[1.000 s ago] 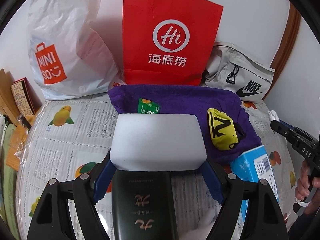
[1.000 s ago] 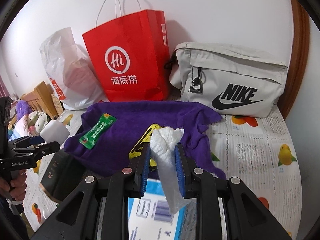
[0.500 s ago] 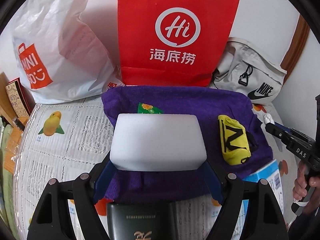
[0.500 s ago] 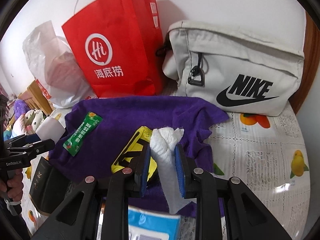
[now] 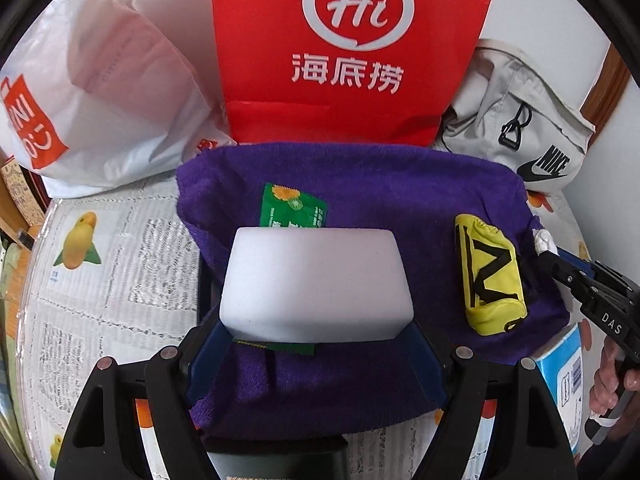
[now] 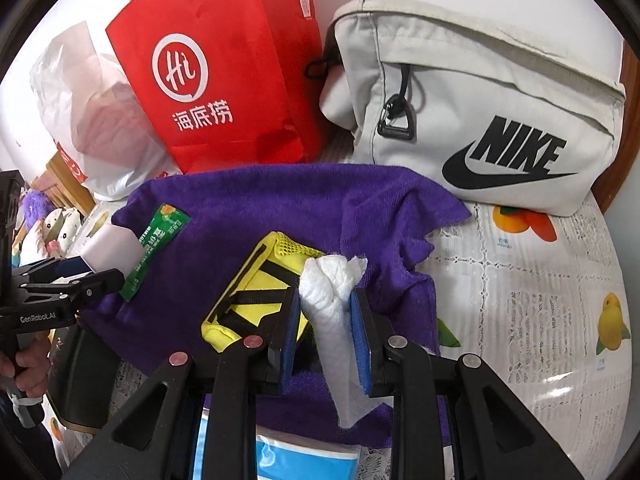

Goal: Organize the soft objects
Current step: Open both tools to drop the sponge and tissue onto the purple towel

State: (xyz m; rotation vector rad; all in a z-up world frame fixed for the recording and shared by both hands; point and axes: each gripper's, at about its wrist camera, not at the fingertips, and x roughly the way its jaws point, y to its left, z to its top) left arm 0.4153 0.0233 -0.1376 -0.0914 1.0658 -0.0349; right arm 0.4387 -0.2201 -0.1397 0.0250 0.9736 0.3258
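Observation:
A purple towel (image 5: 380,184) lies spread on the fruit-print cover, with a green sachet (image 5: 294,210) and a yellow pouch (image 5: 488,276) on it. My left gripper (image 5: 316,320) is shut on a white sponge block (image 5: 316,280), which hangs just above the towel and hides the sachet's lower part. My right gripper (image 6: 326,304) is shut on a rolled white tissue (image 6: 332,280), held over the towel (image 6: 280,200) beside the yellow pouch (image 6: 256,296). In the right wrist view the left gripper (image 6: 80,276) with the sponge (image 6: 108,248) shows at the left, by the sachet (image 6: 156,248).
A red paper bag (image 5: 352,52), a white plastic bag (image 5: 100,92) and a grey Nike bag (image 6: 480,112) stand against the back wall. A blue box (image 5: 564,372) and a dark box (image 6: 80,376) lie at the towel's near edge. Plush toys (image 6: 56,220) sit far left.
Both grippers have moved forward and down toward the purple towel, still holding the sponge and the tissue. The sponge now hangs over the towel, and the dark box has slid below the left view.

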